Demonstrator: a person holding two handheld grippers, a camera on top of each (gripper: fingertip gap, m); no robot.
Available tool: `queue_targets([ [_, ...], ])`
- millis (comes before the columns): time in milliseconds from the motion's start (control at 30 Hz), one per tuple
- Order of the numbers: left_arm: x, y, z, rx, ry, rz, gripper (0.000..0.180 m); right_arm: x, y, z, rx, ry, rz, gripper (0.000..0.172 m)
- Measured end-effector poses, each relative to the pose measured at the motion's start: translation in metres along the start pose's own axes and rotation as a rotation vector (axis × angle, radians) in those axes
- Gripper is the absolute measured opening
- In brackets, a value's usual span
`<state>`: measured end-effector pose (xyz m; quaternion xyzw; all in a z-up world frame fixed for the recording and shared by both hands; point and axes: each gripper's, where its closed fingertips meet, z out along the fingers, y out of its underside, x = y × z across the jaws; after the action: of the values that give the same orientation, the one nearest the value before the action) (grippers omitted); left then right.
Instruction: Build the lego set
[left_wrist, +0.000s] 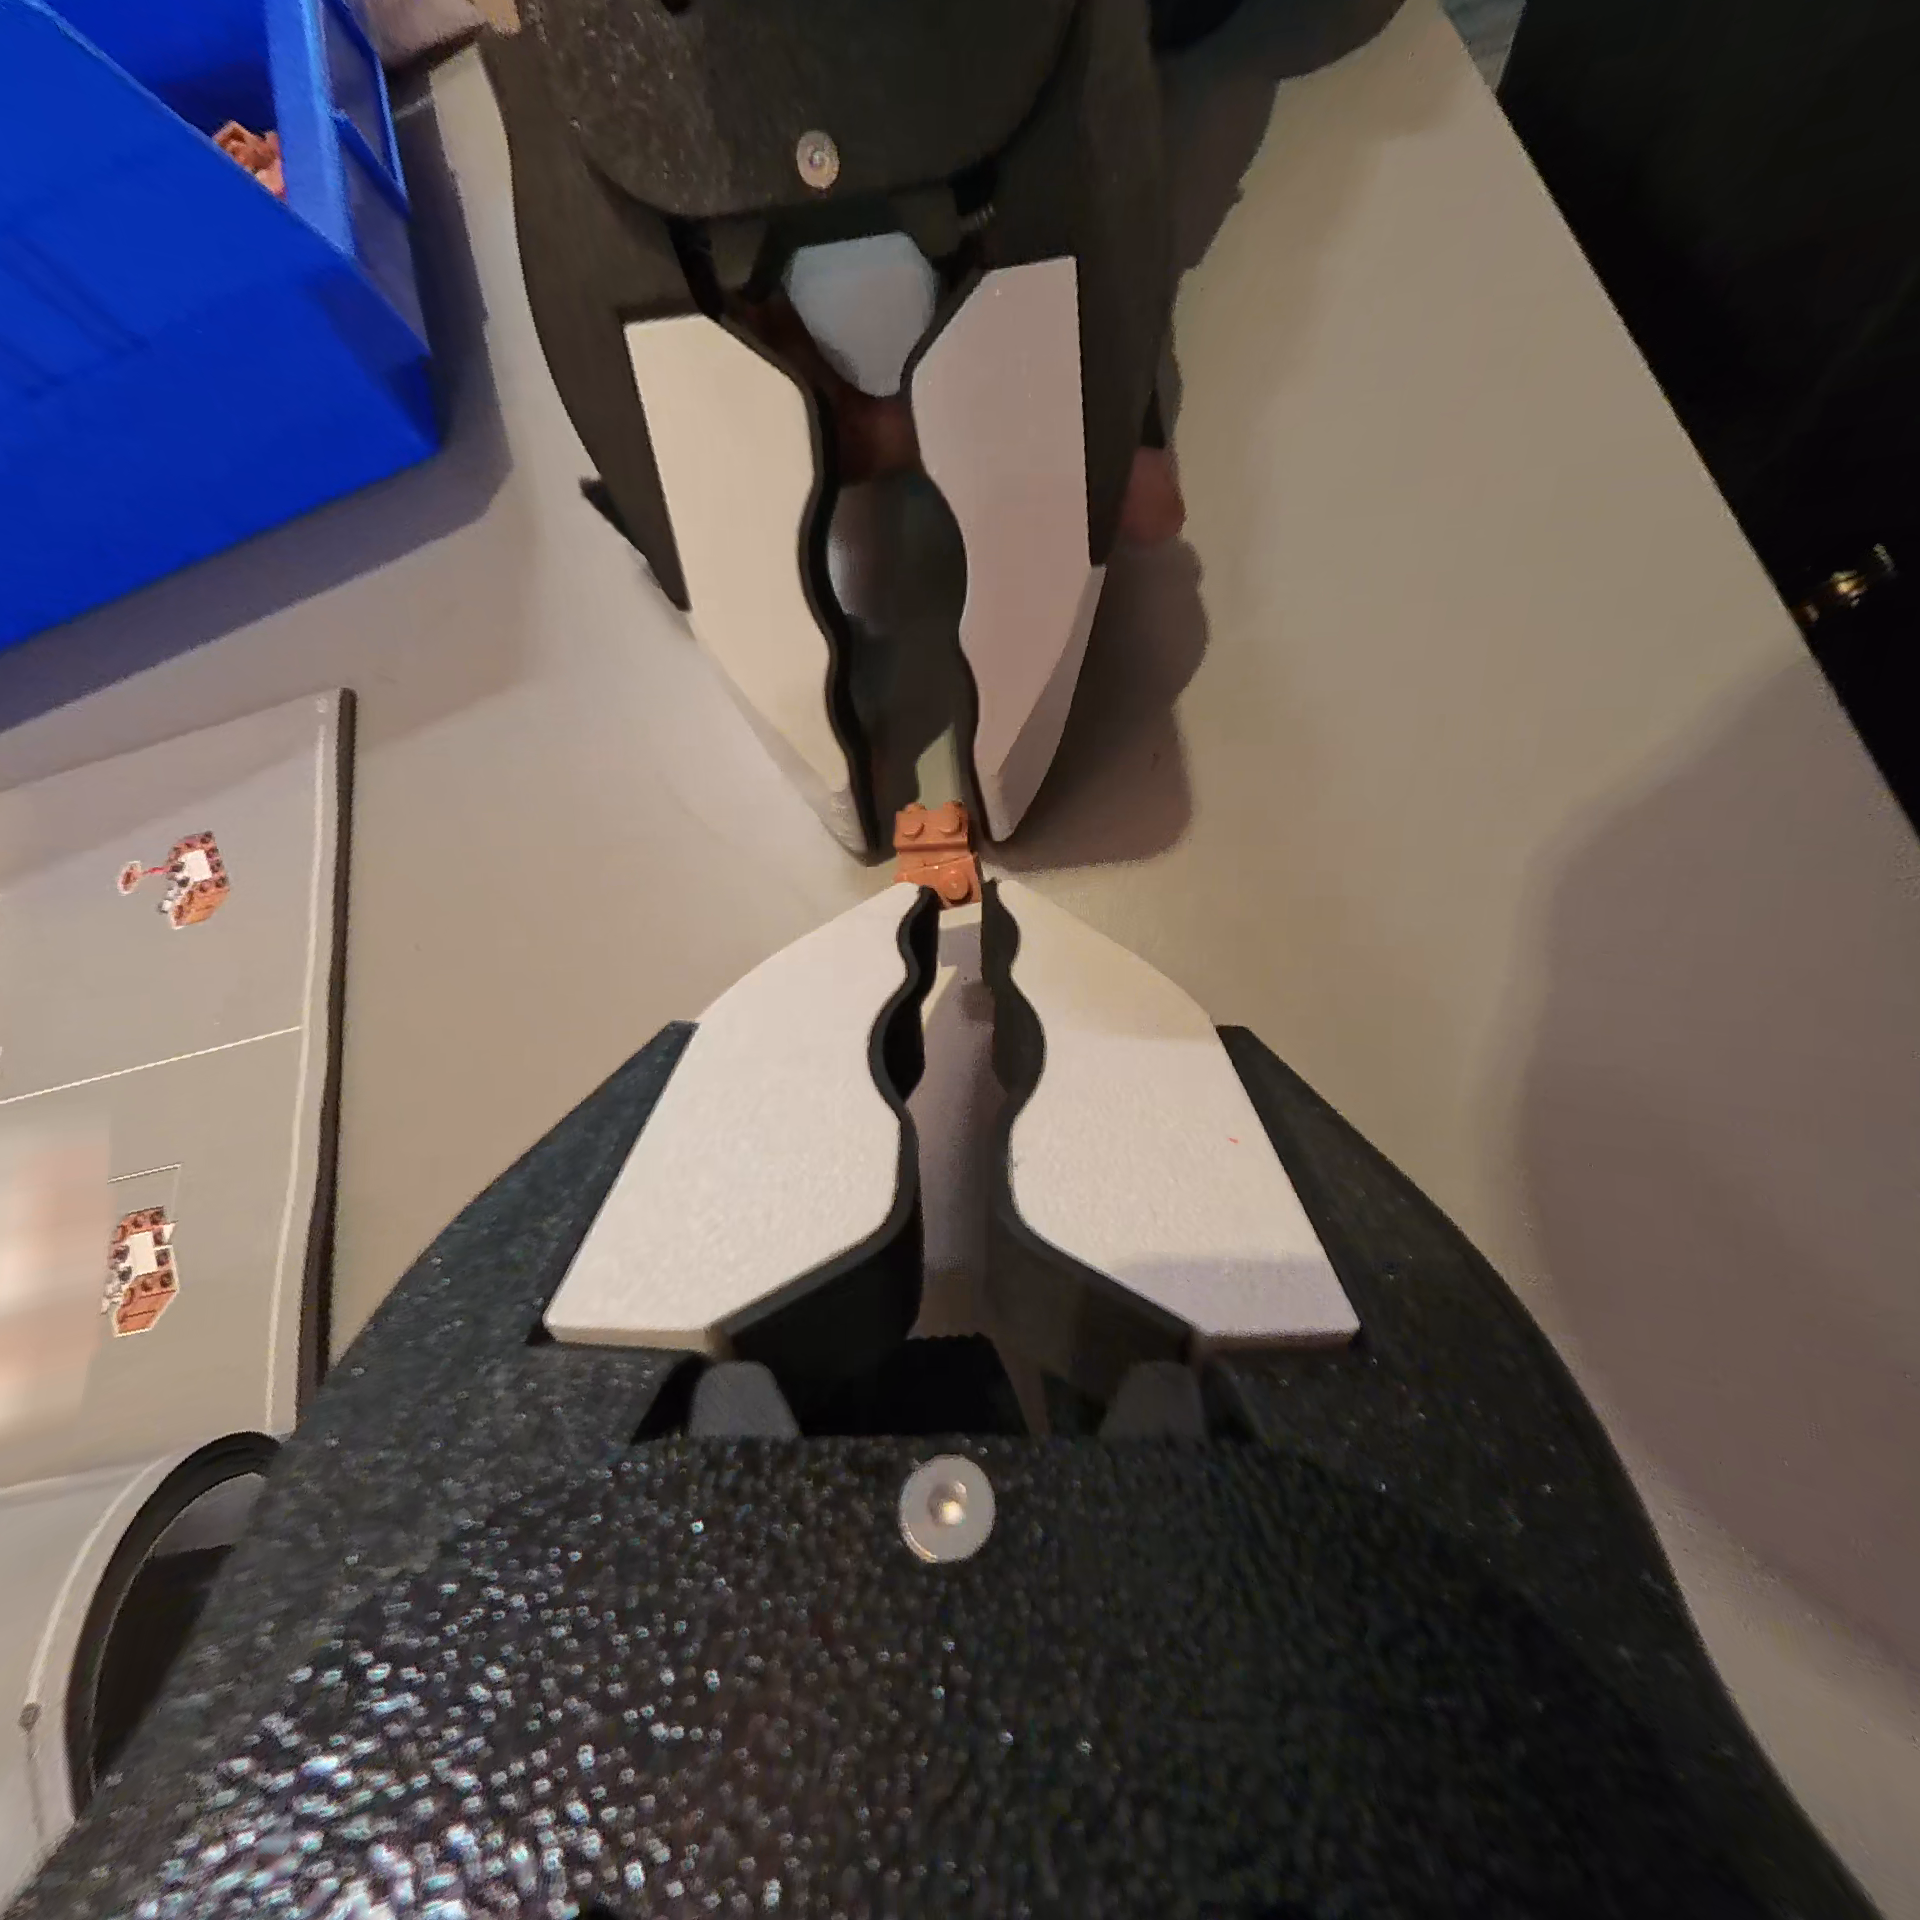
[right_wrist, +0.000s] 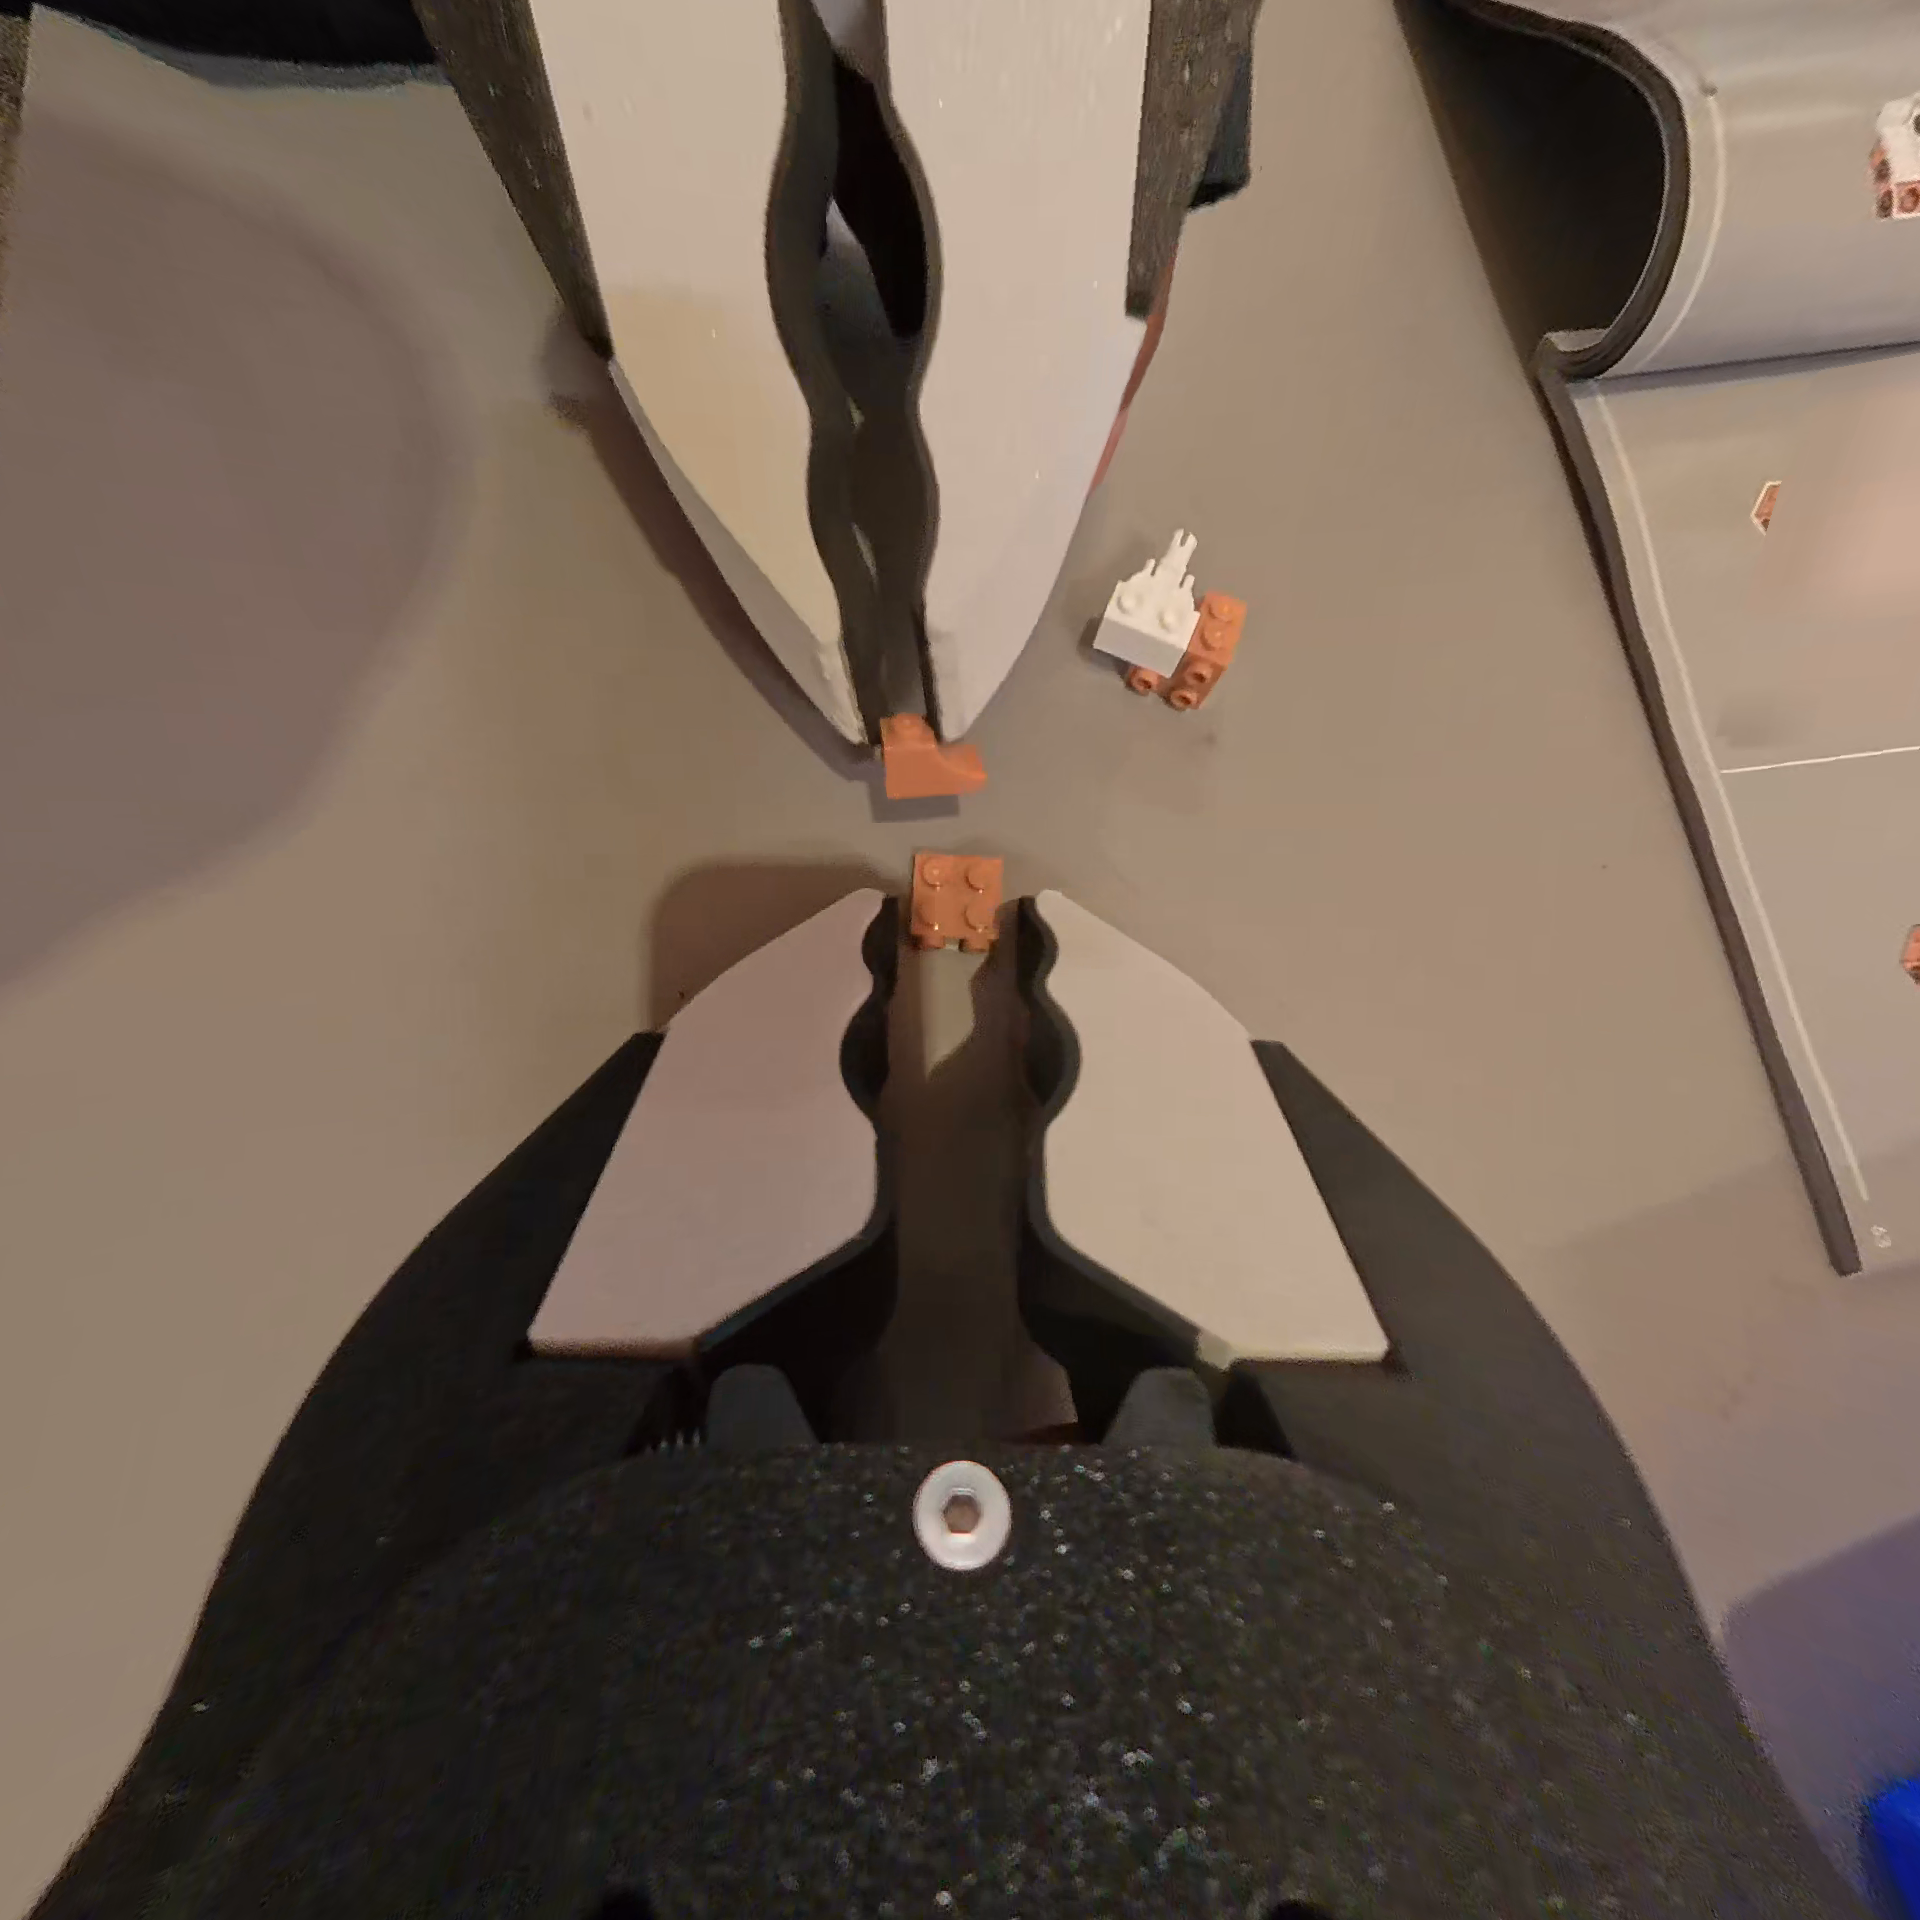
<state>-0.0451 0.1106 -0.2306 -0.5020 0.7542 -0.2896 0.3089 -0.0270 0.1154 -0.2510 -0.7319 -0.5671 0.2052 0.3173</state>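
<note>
My left gripper (left_wrist: 954, 899) is shut on a small orange sloped brick (left_wrist: 951, 885). The right wrist view shows that brick (right_wrist: 930, 764) pinched at the left gripper's tips (right_wrist: 899, 727) just above the beige table (right_wrist: 312, 727). My right gripper (right_wrist: 956, 914) faces it tip to tip. An orange two-by-two brick (right_wrist: 958, 899) sits between the right gripper's pads with a narrow gap on each side, so they do not press on it. That brick also shows in the left wrist view (left_wrist: 932, 831), between the right gripper's tips (left_wrist: 930, 836). The two bricks are close but apart.
A small white and orange brick assembly (right_wrist: 1169, 634) lies on the table to the right. A grey sheet with brick pictures (left_wrist: 156, 1039) lies at the left, with a blue bin (left_wrist: 156, 364) holding orange bricks behind it. The table edge (left_wrist: 1662, 364) borders a dark area.
</note>
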Motion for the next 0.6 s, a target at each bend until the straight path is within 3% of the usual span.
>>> queue_targets([
  [67, 0.001, 0.002, 0.003, -0.020, 0.006, 0.000, 0.007, -0.001, -0.002, 0.001, 0.000, -0.004, -0.006, 0.016],
  [600, 0.008, 0.003, 0.011, -0.097, 0.038, 0.031, 0.008, -0.011, -0.009, 0.000, 0.051, -0.022, -0.092, 0.016],
])
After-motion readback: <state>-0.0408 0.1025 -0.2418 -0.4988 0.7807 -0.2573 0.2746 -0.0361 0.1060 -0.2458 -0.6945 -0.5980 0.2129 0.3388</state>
